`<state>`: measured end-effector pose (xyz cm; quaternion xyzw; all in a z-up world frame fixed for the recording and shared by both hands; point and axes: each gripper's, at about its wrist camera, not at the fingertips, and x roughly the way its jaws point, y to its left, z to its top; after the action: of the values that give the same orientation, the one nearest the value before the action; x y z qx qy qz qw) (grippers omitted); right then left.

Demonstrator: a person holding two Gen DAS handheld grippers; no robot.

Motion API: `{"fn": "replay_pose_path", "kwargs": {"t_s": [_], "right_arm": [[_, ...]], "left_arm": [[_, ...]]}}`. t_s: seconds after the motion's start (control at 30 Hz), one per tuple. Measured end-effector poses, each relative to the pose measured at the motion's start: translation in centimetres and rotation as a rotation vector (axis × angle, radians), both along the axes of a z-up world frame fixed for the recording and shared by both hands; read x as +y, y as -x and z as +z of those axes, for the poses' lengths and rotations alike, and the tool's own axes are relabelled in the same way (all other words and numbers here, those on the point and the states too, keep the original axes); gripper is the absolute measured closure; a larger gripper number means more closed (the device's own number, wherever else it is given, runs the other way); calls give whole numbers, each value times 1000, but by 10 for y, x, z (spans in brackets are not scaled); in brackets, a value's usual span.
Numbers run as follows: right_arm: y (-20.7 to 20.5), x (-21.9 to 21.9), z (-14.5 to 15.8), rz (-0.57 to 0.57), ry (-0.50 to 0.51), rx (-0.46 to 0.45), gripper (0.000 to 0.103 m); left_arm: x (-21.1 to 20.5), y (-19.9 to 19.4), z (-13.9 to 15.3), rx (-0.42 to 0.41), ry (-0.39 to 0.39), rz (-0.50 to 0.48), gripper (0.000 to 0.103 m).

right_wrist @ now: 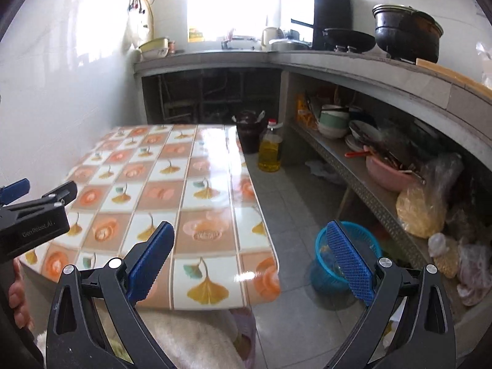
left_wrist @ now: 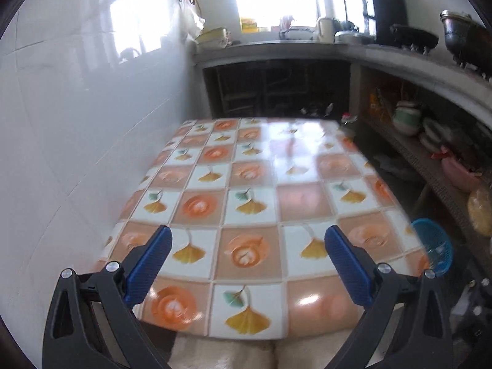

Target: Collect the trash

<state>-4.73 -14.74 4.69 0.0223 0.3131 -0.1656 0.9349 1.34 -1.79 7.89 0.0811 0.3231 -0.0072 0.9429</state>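
A blue plastic basket [right_wrist: 335, 261] stands on the floor to the right of the table; it also shows in the left wrist view [left_wrist: 435, 246]. The table [left_wrist: 246, 190] has a glossy cloth with orange flowers and yellow leaves, and no loose trash shows on it. My left gripper [left_wrist: 247, 264] is open and empty above the table's near edge. My right gripper [right_wrist: 250, 264] is open and empty above the table's near right corner, its right finger over the basket. The left gripper also shows at the left edge of the right wrist view [right_wrist: 37, 203].
A white tiled wall [left_wrist: 77, 123] runs along the table's left side. A grey counter [right_wrist: 353, 61] with pots wraps the back and right; its lower shelf [right_wrist: 384, 190] holds bowls and bags. A dark jar [right_wrist: 249, 132] and an oil bottle [right_wrist: 270, 147] stand on the floor.
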Motion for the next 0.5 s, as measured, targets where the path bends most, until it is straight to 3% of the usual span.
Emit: {"fn": "replay_pose_path", "kwargs": {"t_s": [0.17,0.33,0.5], "right_arm": [[5,3,-21,-16,-8,78,8],[6,0,-30,-44,-19,108,8],[6,-11,-32,-75,-26,110,8]], "left_arm": [[13,3,-23,101,10,35,6],[19,6,-26,111,24,62,6],[18,4,-34,143,-10,72,6]]}}
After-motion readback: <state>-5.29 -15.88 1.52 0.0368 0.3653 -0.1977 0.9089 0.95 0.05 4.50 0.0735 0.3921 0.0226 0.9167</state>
